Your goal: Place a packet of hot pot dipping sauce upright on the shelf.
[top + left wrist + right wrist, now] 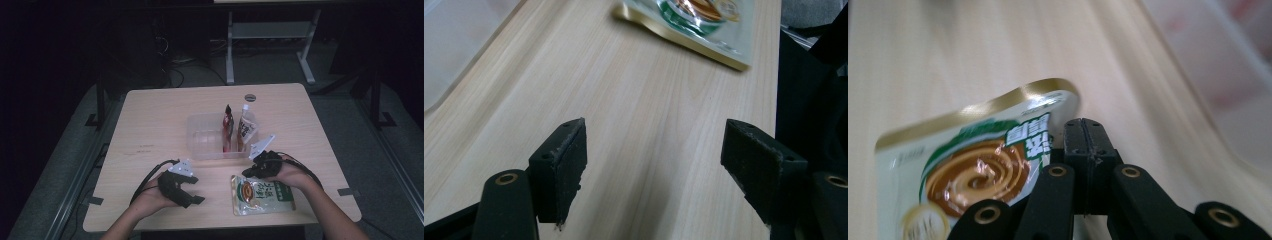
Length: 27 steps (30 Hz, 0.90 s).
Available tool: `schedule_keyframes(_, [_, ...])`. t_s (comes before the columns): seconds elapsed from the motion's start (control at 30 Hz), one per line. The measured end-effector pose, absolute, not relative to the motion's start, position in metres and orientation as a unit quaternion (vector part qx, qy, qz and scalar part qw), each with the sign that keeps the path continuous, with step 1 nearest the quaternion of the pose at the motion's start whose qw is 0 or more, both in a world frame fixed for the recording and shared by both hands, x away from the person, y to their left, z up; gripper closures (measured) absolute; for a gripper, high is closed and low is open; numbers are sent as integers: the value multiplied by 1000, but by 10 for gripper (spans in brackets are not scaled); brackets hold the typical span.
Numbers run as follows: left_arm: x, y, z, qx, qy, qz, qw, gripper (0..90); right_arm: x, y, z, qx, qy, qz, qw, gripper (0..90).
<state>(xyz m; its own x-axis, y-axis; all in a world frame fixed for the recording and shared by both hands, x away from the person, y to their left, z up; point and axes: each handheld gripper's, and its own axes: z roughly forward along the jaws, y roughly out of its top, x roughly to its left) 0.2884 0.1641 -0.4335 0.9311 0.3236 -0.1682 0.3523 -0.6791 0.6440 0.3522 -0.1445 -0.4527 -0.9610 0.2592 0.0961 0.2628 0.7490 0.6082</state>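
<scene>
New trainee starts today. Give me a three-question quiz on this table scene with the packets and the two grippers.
1. True or false: the left gripper has its jaws shut.
2. How many packets stand upright in the clear plastic bin?
3. The green and white pouch is: A) lying flat on the table, B) standing in the bin, C) lifted in the left gripper.

Key
1. False: its jaws stand wide apart over bare table.
2. Two: a dark red packet and a white spouted pouch.
3. A: it lies flat by the shut right gripper.
</scene>
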Motion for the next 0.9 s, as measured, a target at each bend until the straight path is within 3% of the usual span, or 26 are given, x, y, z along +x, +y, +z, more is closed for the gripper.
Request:
schedule_keyframes(0.13, [289, 151, -434, 914, 176, -14, 366, 262, 346, -142, -446, -141, -933, -331, 0, 898])
schedule_keyframes(0.67, [305, 67, -442, 923, 120, -26, 365, 239, 325, -205, -425, -274, -890, -364, -29, 471])
schedule_keyframes(0.9, [315, 36, -450, 928, 108, -30, 356, 222, 318, -225, -424, -298, -878, -372, -50, 410])
